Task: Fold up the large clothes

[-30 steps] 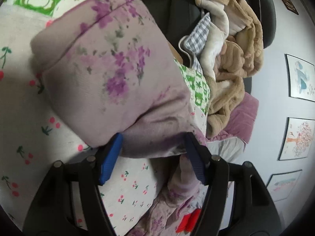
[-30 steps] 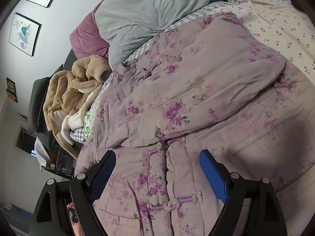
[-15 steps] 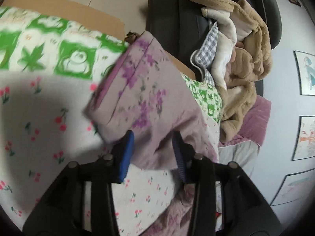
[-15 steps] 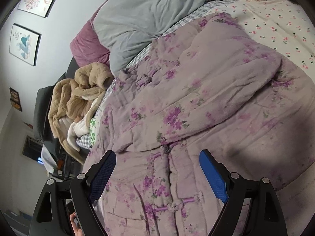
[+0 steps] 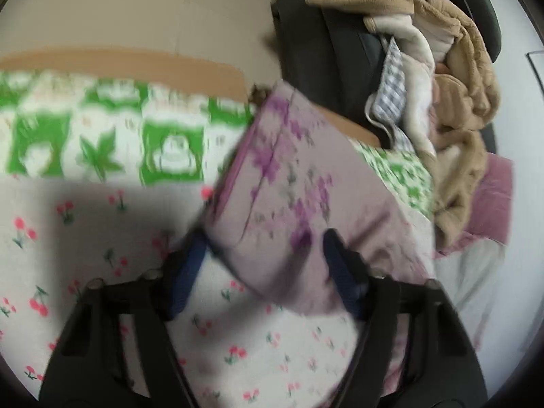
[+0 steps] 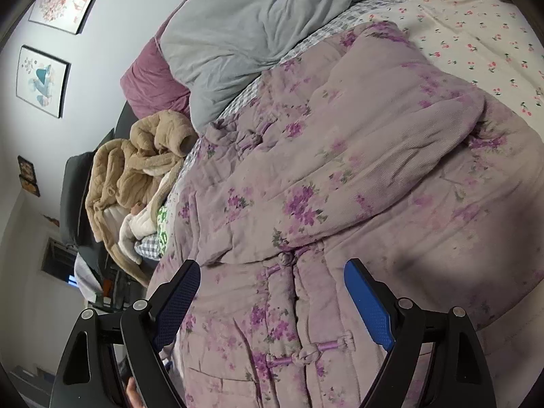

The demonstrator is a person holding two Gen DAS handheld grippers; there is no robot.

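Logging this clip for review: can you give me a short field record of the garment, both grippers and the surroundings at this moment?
garment: lilac floral padded jacket, spread on the bed
left gripper: jaws just been closing, jacket sleeve between the pads, lifted off the cherry-print sheet
right gripper: open, over the jacket's knot-button front, holding nothing
nearby: beige fleece clothes piled on a dark chair; grey quilt at the head end

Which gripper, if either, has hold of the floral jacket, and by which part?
The left gripper pinches the purple floral padded jacket by its sleeve, near the cuff. The right gripper is open, holding nothing.
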